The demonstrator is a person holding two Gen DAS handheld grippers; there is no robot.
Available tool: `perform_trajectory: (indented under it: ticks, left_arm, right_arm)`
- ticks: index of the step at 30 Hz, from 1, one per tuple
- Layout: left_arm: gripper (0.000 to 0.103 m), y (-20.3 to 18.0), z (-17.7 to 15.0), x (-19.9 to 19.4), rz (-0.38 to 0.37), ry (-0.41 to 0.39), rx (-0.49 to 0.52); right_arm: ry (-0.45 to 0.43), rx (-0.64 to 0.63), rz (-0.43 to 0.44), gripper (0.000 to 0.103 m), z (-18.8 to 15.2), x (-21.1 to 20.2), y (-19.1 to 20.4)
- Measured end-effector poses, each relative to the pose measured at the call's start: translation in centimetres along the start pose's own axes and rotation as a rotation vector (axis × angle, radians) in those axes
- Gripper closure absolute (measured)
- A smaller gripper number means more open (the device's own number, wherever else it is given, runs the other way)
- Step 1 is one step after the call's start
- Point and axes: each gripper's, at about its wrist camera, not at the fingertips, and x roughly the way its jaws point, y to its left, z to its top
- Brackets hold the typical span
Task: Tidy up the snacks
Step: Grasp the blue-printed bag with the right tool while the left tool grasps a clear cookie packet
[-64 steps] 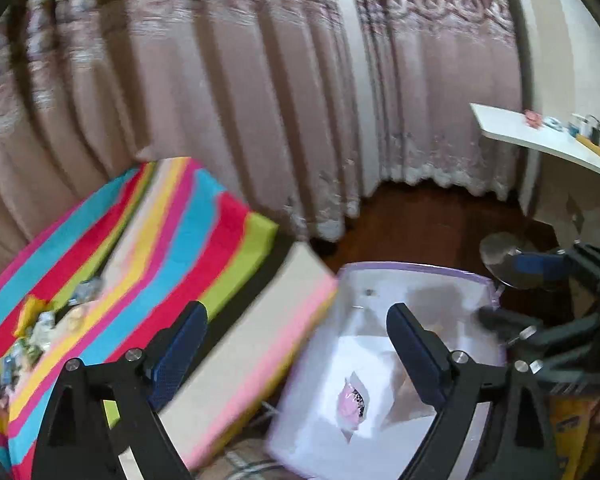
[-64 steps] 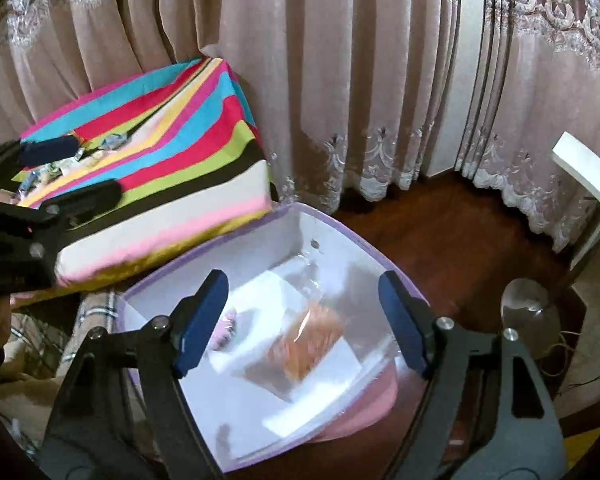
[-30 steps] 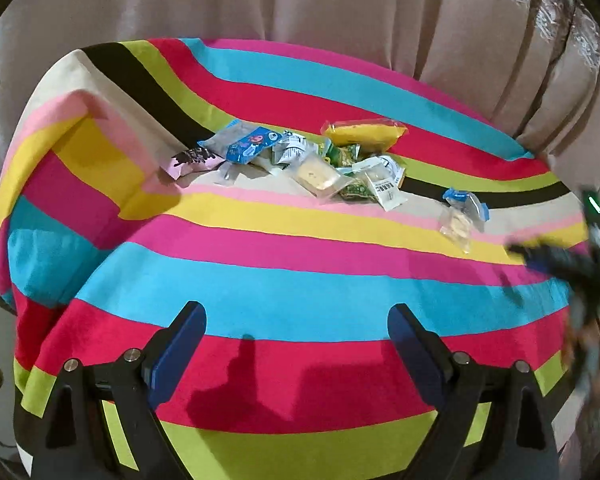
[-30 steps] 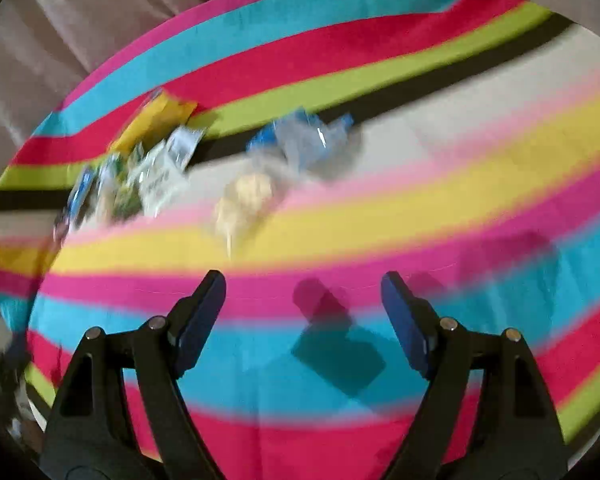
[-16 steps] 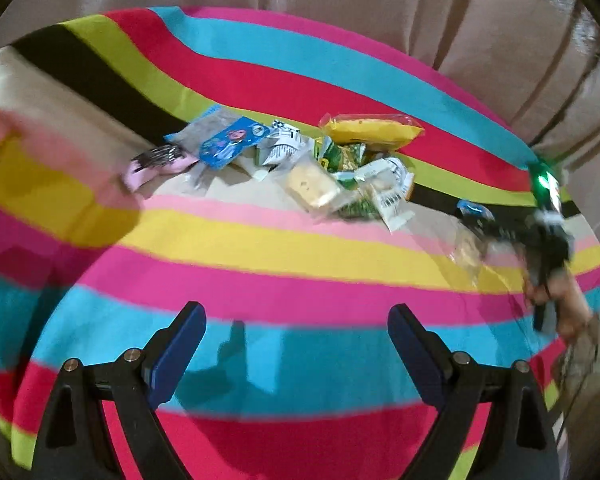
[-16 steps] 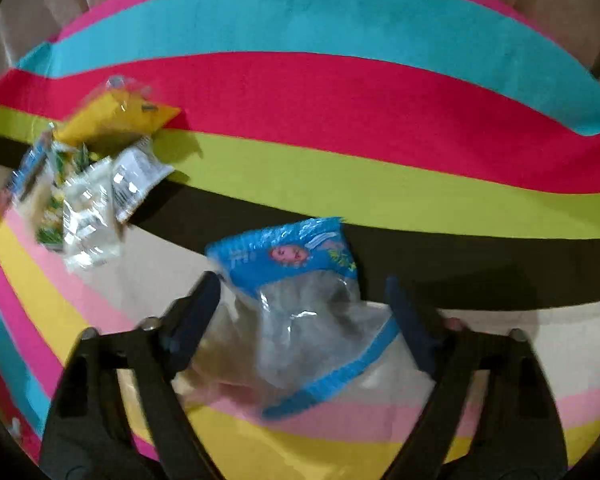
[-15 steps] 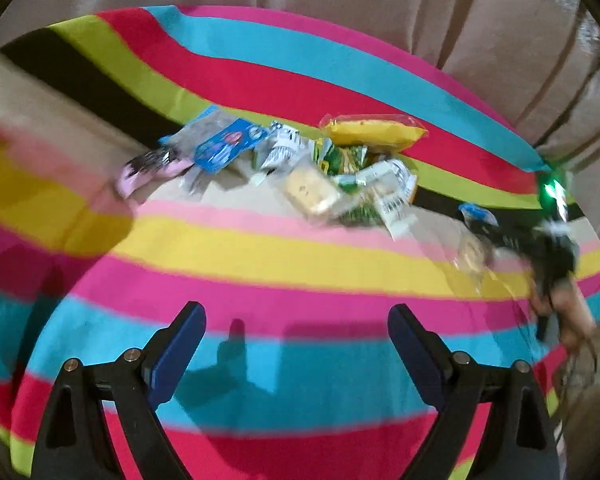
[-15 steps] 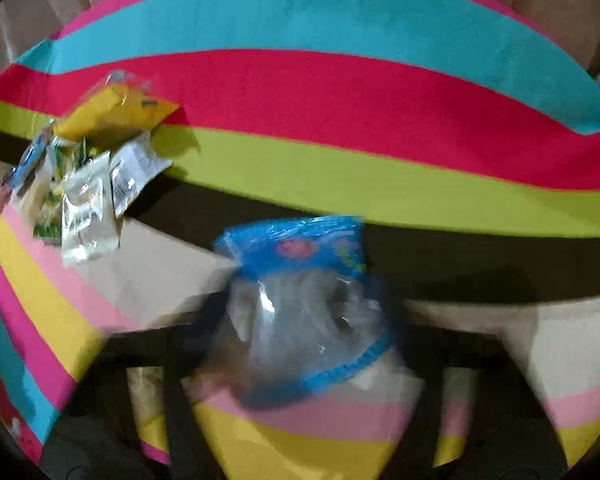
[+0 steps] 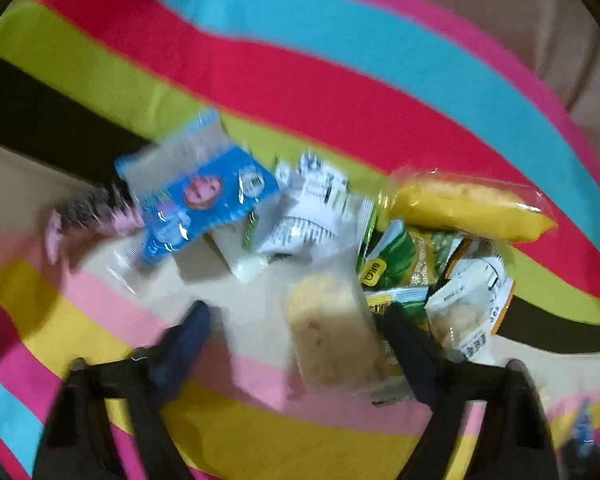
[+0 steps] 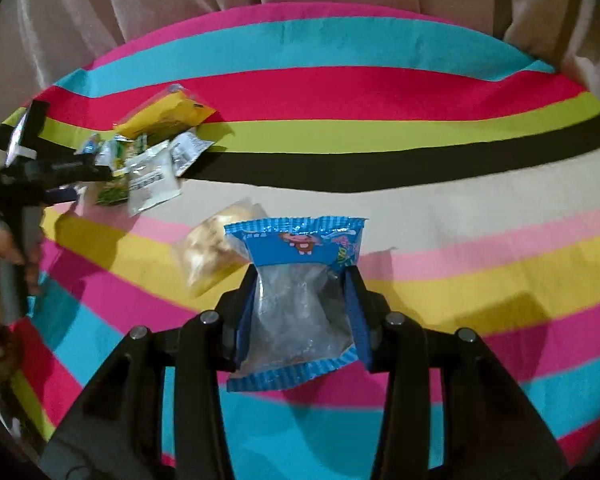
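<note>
- My right gripper (image 10: pixel 300 300) is nearest: its jaws have just been closing and are now clamped on the blue-edged clear packet (image 10: pixel 300 280), which sits between the pads with its printed end standing above them.
- I judge I should keep this grip firm but gentle, because the film is slippery and the content may crush.
- Just behind it, a pale snack in clear wrap (image 10: pixel 216 252) lies on the striped cloth (image 10: pixel 440 160); I should lift straight up so as not to drag it.
- My left gripper (image 9: pixel 296 328) has jaws apart around a pale cake packet (image 9: pixel 332 336); they have just been closing, but the blur hides whether the pads touch it.
- Farther away, the other snacks lie in a heap: a blue packet (image 9: pixel 204 192), green sachets (image 9: pixel 404 264), a yellow bag (image 9: pixel 468 208).
- I should close only on one packet.
</note>
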Motion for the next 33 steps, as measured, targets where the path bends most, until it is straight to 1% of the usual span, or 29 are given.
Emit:
perform_trajectory:
  ticks: [1,2,3,5,6,9,12,13,14,15,16,17,18,21,23,24,26,27,28,29,30,31,33]
  left_arm:
    - [0.068,0.1,-0.6,-0.5,0.055,-0.012,0.018]
    - [0.068,0.9,-1.2,-1.1,-0.004,-0.002,-0.008]
    - [0.068,1.4,-1.8,-1.9,-0.034,0.013,-0.016]
    - [0.068,2.3,-3.5,-3.8,-0.057,0.031,0.001]
    - [0.068,2.9,-4.9,-5.4,-0.066,0.028,0.020]
    - [0.068,3.8,-9.0,-9.1,-0.073,0.036,0.098]
    - [0.067,5.1,-12.0,-11.6,-0.143,0.079,0.153]
    - [0.066,4.9,-12.8,-12.2,-0.143,0.082,0.178]
    - [0.065,5.0,-13.4,-12.8,-0.135,0.075,0.204]
    - [0.053,5.0,-13.8,-13.1,-0.108,0.065,0.235]
    - [0.036,4.9,-14.0,-13.1,-0.082,0.062,0.250]
    - [0.028,5.0,-14.2,-13.1,-0.064,0.058,0.256]
    - [0.022,5.4,-14.1,-13.3,-0.070,0.049,0.255]
    - [0.022,5.9,-14.6,-13.3,-0.080,0.071,0.247]
    - [0.022,6.0,-14.9,-13.4,-0.086,0.049,0.258]
    - [0.022,5.6,-14.9,-12.9,-0.061,0.035,0.278]
    - [0.025,5.4,-15.1,-11.7,-0.038,0.042,0.287]
    - [0.054,5.4,-15.2,-12.1,-0.030,-0.002,0.287]
    - [0.067,5.4,-15.3,-12.4,-0.028,0.003,0.283]
    - [0.067,5.4,-15.4,-12.7,-0.023,0.023,0.280]
    - [0.068,5.6,-15.6,-13.3,-0.068,0.037,0.265]
    - [0.068,5.7,-16.0,-14.1,-0.074,0.025,0.268]
    - [0.068,5.7,-16.9,-17.2,-0.072,-0.053,0.292]
  right_arm:
    - [-0.004,0.006,0.009,0.058,-0.4,-0.8,0.2]
    - [-0.012,0.013,0.019,0.058,-1.0,-1.9,0.5]
    - [-0.020,0.018,0.022,0.058,-1.4,-2.7,0.9]
    - [-0.025,0.035,0.041,0.058,-2.5,-4.8,1.6]
    - [-0.022,0.041,0.054,0.058,-3.1,-5.5,1.9]
    - [-0.005,0.049,0.085,0.058,-5.5,-7.8,3.3]
    - [0.025,0.074,0.113,0.058,-7.7,-9.5,4.5]
    - [0.034,0.084,0.124,0.058,-8.4,-10.1,4.8]
    - [0.036,0.086,0.128,0.058,-9.2,-10.9,5.3]
    - [0.036,0.085,0.124,0.058,-9.7,-11.3,5.8]
    - [0.039,0.085,0.123,0.057,-10.4,-12.0,6.4]
    - [0.041,0.088,0.127,0.057,-10.8,-12.1,6.7]
    - [0.042,0.091,0.130,0.057,-11.3,-12.6,6.9]
    - [0.041,0.075,0.118,0.057,-12.4,-13.8,7.9]
    - [0.032,0.063,0.112,0.057,-12.7,-14.6,8.6]
    - [0.030,0.058,0.111,0.057,-12.8,-14.9,8.8]
    - [0.026,0.045,0.103,0.057,-13.0,-15.5,9.3]
    - [0.026,0.042,0.100,0.057,-13.0,-15.7,9.5]
    - [0.025,0.040,0.097,0.057,-13.0,-16.1,9.8]
    - [0.019,0.035,0.095,0.057,-13.1,-16.7,10.1]
    - [0.009,0.031,0.093,0.057,-13.2,-17.2,10.4]
    - [-0.003,0.028,0.091,0.057,-13.3,-17.9,10.7]
    - [-0.031,0.032,0.090,0.057,-13.4,-19.4,11.2]
